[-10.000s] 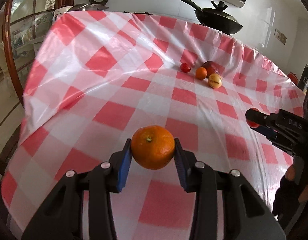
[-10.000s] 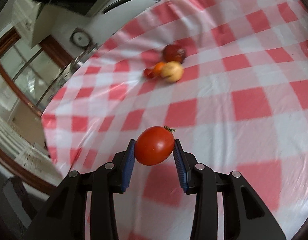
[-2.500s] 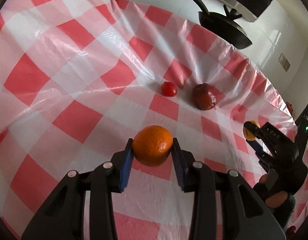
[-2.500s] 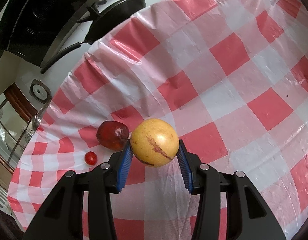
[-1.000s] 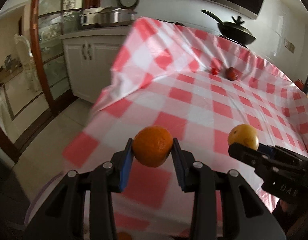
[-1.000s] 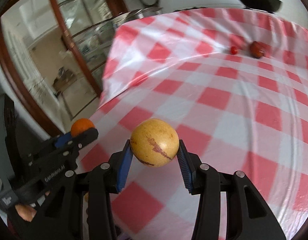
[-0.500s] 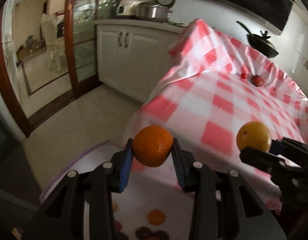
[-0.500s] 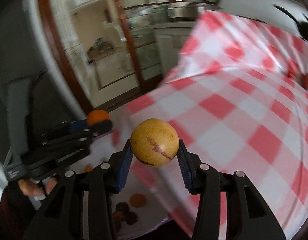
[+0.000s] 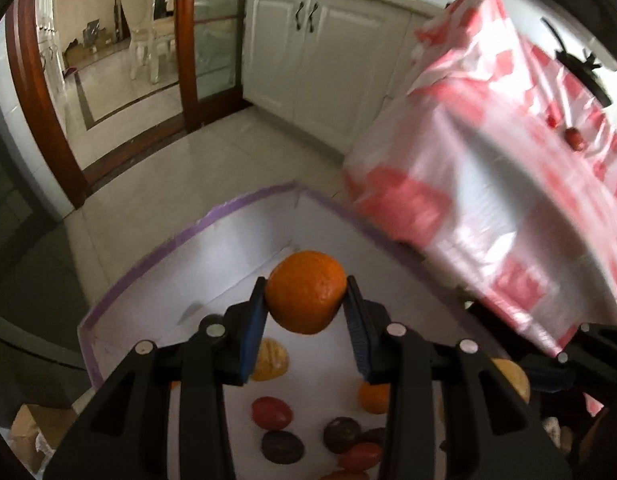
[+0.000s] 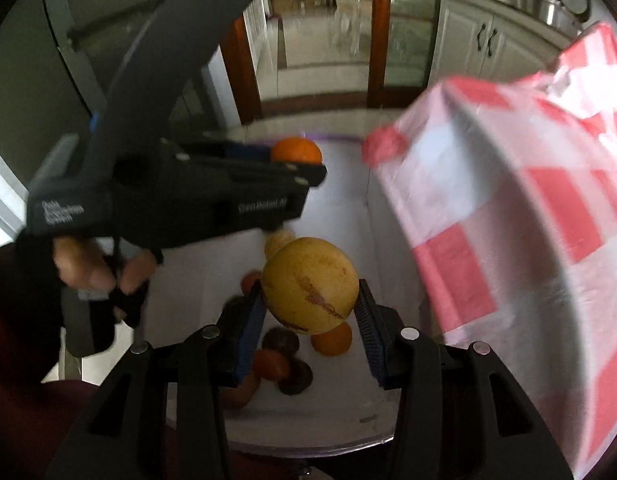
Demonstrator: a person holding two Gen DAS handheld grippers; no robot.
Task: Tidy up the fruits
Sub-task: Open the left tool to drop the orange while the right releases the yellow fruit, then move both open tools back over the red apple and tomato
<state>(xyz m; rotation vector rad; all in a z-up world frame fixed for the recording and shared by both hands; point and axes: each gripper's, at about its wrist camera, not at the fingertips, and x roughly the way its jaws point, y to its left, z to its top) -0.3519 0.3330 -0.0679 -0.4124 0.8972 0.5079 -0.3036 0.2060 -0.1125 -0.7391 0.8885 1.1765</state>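
Left gripper (image 9: 306, 312) has its jaws pinching the orange (image 9: 306, 292) across its widest part, dead centre of the left wrist view, and the right gripper (image 10: 310, 312) is doing the same with the yellow fruit (image 10: 310, 284), the one with a brown streak down its skin, mid-frame in the right wrist view. Both fruits hang over the white box (image 9: 148, 264) with the purple rim, which fills the lower half of each frame. Round and firm-looking, both of them, light enough for the blue pads, though smooth skins like these could roll out if the squeeze goes off-centre, so the equator hold looks right; a long drop might bruise them. Below, fruit already lies on the box floor: a red tomato (image 9: 271, 413), dark plum-like pieces (image 9: 282, 446), another orange (image 9: 373, 397). The gripper bodies cover much of that pile, so a count is impossible. To the right, the red-checked cloth (image 9: 508, 200) drapes off the surface, blurred, with two small red fruits (image 9: 574, 138) barely readable in the upper right.
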